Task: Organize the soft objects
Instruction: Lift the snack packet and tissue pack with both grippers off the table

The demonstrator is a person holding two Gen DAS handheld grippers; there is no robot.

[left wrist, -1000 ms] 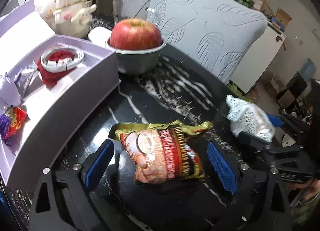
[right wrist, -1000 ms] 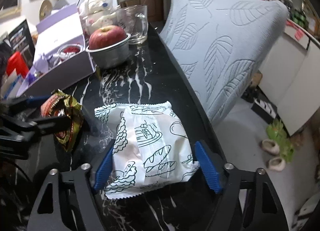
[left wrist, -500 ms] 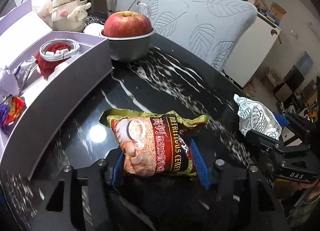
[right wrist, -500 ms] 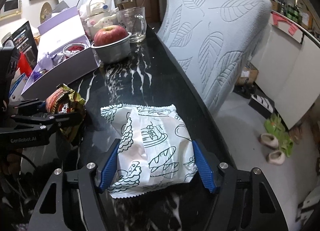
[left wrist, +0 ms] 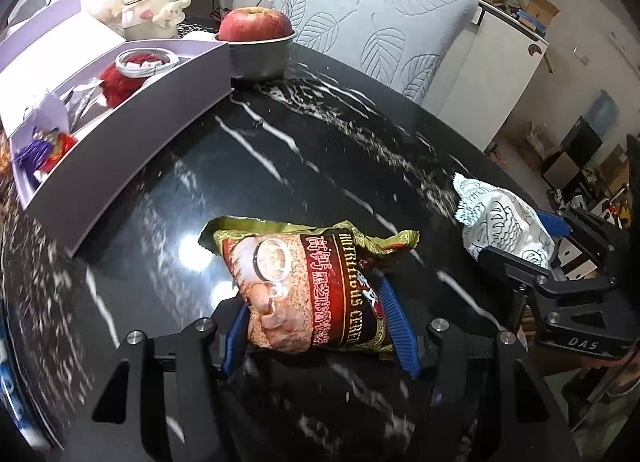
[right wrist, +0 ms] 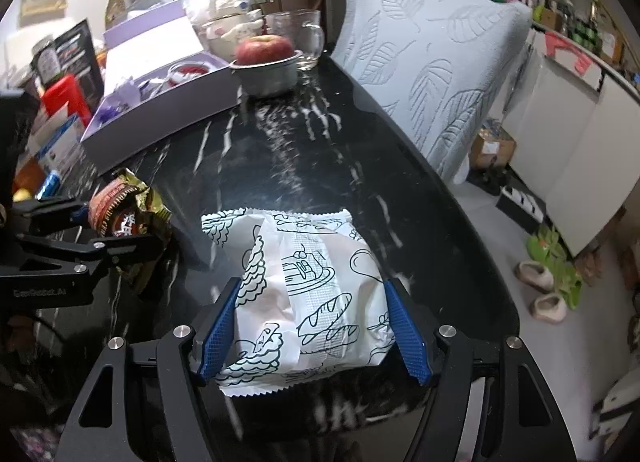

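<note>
I am working over the black marbled table point(left wrist: 320, 149), and every place below is given relative to the lavender box point(left wrist: 132, 117) lying open at its far left, with the apple bowl point(left wrist: 260, 53) touching its far corner. The largest soft item, the white bread packet point(right wrist: 304, 294), is sitting well apart from the box toward the table's right edge; my right gripper point(right wrist: 312, 326) is closing about halfway around it, both blue pads pressing its sides, so it is gripped. Its long axis is running away from me, along the fingers, with the sealed end pointing back toward the box side. The smaller cereal pouch point(left wrist: 316, 294) is lying nearer the box, just beside its front wall line but not touching; my left gripper point(left wrist: 320, 326) is clamped on it at roughly a third of its spread, pads biting into the lower half, the crimped top sticking out ahead toward the box. Judgement: the left hand is the nearer one to the box, so the pouch is likely going in first. Both grippers are pointing steeply downward and forward, side by side, left one closer to the box. Whether either packet is clear of the tabletop I cannot tell.
</note>
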